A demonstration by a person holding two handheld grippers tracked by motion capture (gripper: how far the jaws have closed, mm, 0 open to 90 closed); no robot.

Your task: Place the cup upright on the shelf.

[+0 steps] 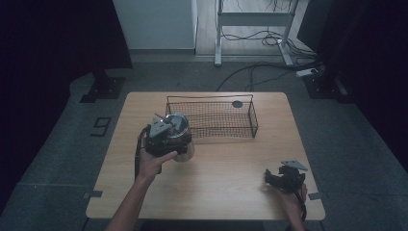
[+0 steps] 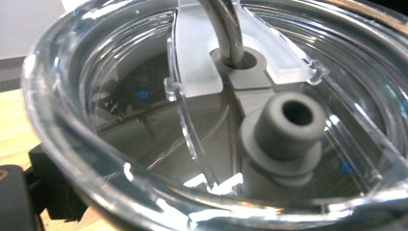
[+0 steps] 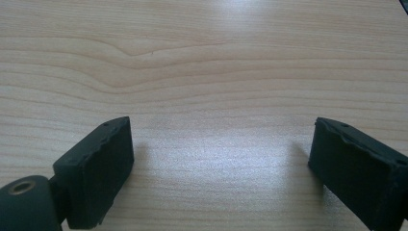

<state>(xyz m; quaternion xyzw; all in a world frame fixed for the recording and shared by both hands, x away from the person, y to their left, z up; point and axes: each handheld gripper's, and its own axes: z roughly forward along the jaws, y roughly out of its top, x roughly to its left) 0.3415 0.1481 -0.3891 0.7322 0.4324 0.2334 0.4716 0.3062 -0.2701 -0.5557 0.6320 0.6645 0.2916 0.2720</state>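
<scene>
The left claw (image 1: 166, 137) is at the tumbler (image 1: 179, 137), a metal cup with a clear lid, which is on the wooden surface (image 1: 226, 168) at about 9 o'clock from the middle. The tumbler is just beside the near left corner of the wire basket (image 1: 211, 117), which lies toward 12 o'clock. In the left gripper view the clear lid (image 2: 120, 120) is very close, with a metal straw (image 2: 226, 29) through its hole and a grey spout (image 2: 284, 130) beside it. The jaws are hidden there, so I cannot tell if this claw grips the tumbler or not. The right claw (image 1: 274, 179) rests low at about 4 o'clock, well apart from the tumbler. Its two black jaws stand wide apart over bare wood and hold nothing.
</scene>
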